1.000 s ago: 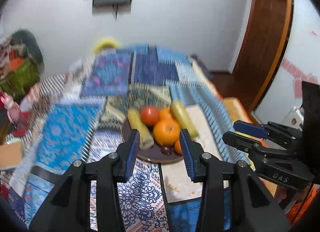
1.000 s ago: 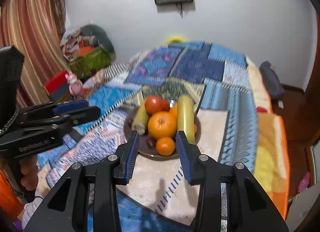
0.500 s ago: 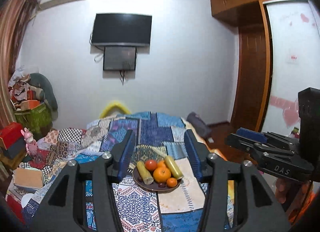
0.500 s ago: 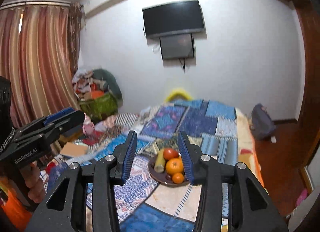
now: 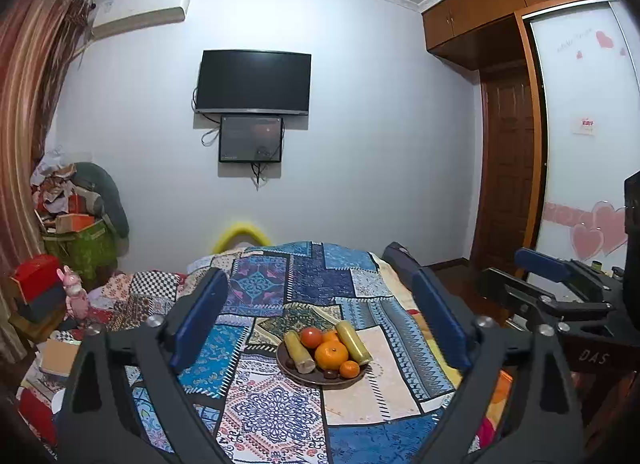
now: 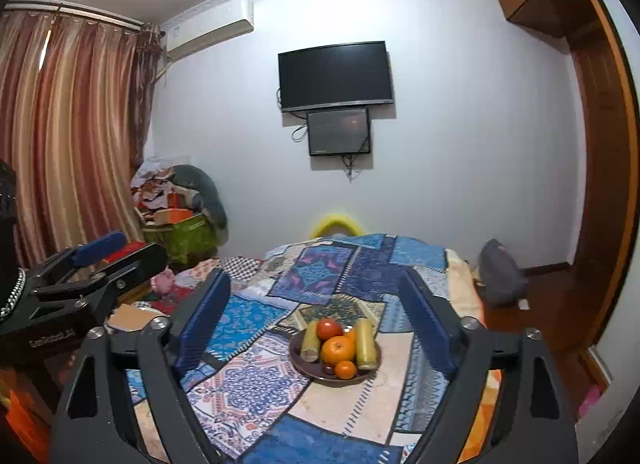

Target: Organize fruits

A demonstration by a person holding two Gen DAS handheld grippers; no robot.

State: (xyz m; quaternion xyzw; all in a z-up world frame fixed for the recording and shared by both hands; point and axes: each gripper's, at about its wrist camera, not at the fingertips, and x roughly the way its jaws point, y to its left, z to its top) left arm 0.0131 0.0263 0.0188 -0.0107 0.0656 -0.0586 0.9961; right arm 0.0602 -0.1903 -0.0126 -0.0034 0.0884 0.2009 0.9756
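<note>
A dark round plate (image 5: 298,374) sits on the patchwork bedspread (image 5: 264,408). It holds a big orange (image 5: 331,355), a small orange (image 5: 349,369), a red tomato (image 5: 311,337) and two yellow-green corn-like pieces (image 5: 299,351). The same plate (image 6: 298,358) shows in the right wrist view with the big orange (image 6: 338,349). My left gripper (image 5: 320,320) is wide open and empty, well back from the plate. My right gripper (image 6: 316,312) is wide open and empty too, also held back. Each gripper appears in the other's view, the right one (image 5: 548,284) and the left one (image 6: 108,260).
The bed fills the middle of the room. Cluttered boxes and a green bag (image 5: 80,244) stand at the left, with a pink toy (image 5: 76,296). A grey bag (image 6: 500,276) lies on the floor at the right. A TV (image 5: 252,82) hangs on the far wall, a wardrobe (image 5: 512,136) at right.
Both grippers have pulled back and up from the plate, so the fruit looks much smaller. Both sets of jaws have opened wider.
</note>
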